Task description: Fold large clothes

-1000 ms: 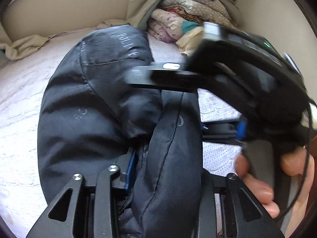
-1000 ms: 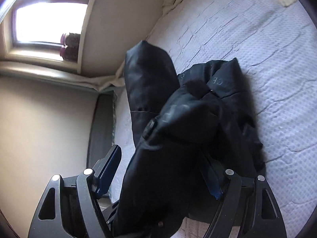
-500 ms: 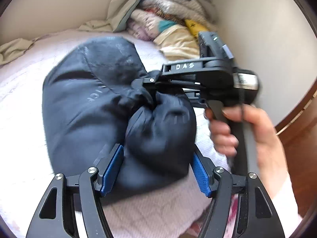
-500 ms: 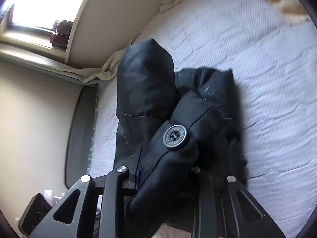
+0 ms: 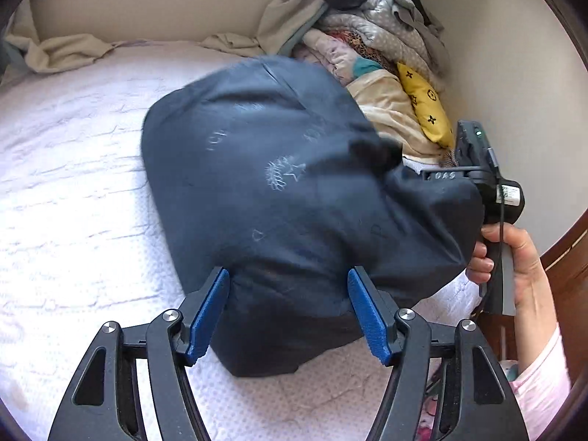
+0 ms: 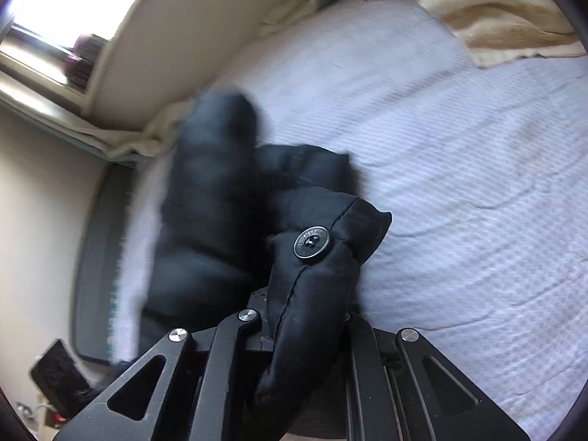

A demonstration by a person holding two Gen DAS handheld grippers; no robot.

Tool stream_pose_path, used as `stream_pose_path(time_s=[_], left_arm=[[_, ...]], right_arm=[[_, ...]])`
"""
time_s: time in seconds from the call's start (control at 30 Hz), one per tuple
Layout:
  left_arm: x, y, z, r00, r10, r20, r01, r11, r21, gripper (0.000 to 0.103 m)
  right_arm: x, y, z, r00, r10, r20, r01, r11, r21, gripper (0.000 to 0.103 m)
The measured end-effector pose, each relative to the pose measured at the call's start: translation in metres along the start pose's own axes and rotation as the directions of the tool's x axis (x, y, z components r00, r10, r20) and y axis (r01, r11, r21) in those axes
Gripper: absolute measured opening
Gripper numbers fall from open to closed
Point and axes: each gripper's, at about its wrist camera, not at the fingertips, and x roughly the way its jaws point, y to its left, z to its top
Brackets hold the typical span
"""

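Observation:
A dark navy padded jacket point(image 5: 294, 198) lies bunched on the white bedspread point(image 5: 73, 191). My left gripper point(image 5: 288, 312) is open, its blue pads on either side of the jacket's near edge, not clamping it. My right gripper point(image 6: 305, 334) is shut on a fold of the jacket point(image 6: 308, 294) that carries a round black snap button point(image 6: 312, 243). In the left wrist view the right gripper's body point(image 5: 488, 187) shows at the jacket's right side, held by a hand point(image 5: 522, 264); its fingertips are hidden by the fabric. The jacket's far part is motion-blurred.
A pile of folded clothes and blankets point(image 5: 382, 58) sits in the bed's far right corner by the wall. A cream blanket point(image 6: 503, 14) lies at the bed's far end. A window point(image 6: 62, 25) and wall stand to the left. The bed's edge point(image 6: 88, 257) drops off at left.
My left gripper has let go of the jacket and opened wide. My right gripper has closed on the button fold and pulled it, spreading the jacket towards the right.

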Motion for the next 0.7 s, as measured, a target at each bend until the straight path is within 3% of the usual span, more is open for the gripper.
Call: stream_pose_path(time_s=[0.17, 0.23, 0.3, 0.37, 0.4, 0.5, 0.63, 0.7], left_arm=[[0.017, -0.01, 0.005, 1.0, 0.026, -0.007, -0.025, 0.997, 0.077, 0.07], [0.016, -0.011, 0.002, 1.0, 0.027, 0.004, -0.027, 0.995, 0.095, 0.07], [0.019, -0.007, 0.0, 1.0, 0.016, 0.008, -0.017, 0.996, 0.087, 0.07], [0.019, -0.004, -0.004, 1.0, 0.001, 0.013, -0.002, 0.997, 0.08, 0.07], [0.019, -0.003, -0.004, 1.0, -0.002, 0.015, 0.0, 0.997, 0.082, 0.07], [0.021, -0.004, -0.005, 1.0, 0.002, 0.018, -0.003, 0.996, 0.095, 0.071], [0.027, -0.006, -0.007, 1.0, 0.022, 0.021, -0.024, 0.994, 0.11, 0.072], [0.029, -0.009, -0.009, 0.999, 0.031, 0.022, -0.033, 0.991, 0.126, 0.073]], right_arm=[[-0.005, -0.008, -0.004, 1.0, -0.002, 0.004, 0.002, 1.0, 0.014, 0.011], [-0.019, -0.003, -0.004, 0.999, 0.0, 0.038, -0.001, 1.0, 0.023, 0.023], [-0.033, 0.0, -0.004, 0.996, 0.048, 0.082, -0.052, 0.997, 0.051, 0.048], [-0.044, 0.003, -0.004, 0.989, 0.1, 0.113, -0.107, 0.993, 0.053, 0.068], [-0.044, 0.006, -0.003, 0.985, 0.138, 0.105, -0.144, 0.988, 0.047, 0.072], [-0.032, 0.021, 0.001, 0.978, 0.203, 0.046, -0.205, 0.977, 0.05, 0.075], [-0.017, 0.052, -0.001, 0.986, 0.164, -0.006, -0.164, 0.985, -0.052, 0.075], [-0.011, 0.07, -0.007, 0.991, 0.13, -0.021, -0.131, 0.982, -0.139, 0.06]])
